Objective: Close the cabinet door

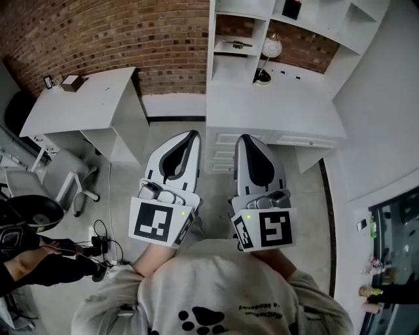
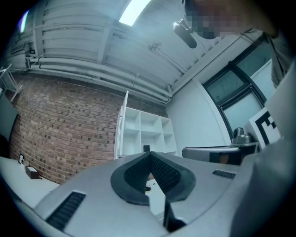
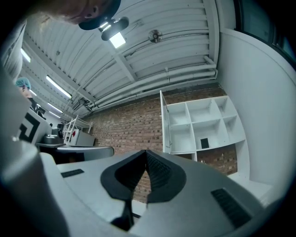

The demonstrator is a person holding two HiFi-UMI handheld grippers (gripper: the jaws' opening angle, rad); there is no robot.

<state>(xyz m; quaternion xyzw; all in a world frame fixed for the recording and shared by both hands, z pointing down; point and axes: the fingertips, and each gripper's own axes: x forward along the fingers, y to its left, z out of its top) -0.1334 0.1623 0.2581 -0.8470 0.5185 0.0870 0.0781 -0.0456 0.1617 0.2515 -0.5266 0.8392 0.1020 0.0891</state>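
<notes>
Head view: unreadable lettering (image 1: 262, 308) and paw print (image 1: 201, 320) on grey sweatshirt (image 1: 216, 278)

A red-brown brick wall (image 1: 118, 33) runs across the far side; against it on the left stands a white desk (image 1: 91, 98), with a grey office chair (image 1: 65, 186) just beside it; further right a white cabinet (image 1: 239, 39) of open compartments rises above a broad white surface (image 1: 275, 111) with drawers beneath; the floor (image 1: 167, 134) is pale grey, dark cables (image 1: 105, 245) trailing over it; a plain white wall (image 1: 383, 91) closes the right side; overhead a white ribbed ceiling (image 3: 152, 23) carries pipes and a lit strip light (image 2: 134, 11); dark-framed windows (image 2: 240, 88) sit near that white wall.
</notes>
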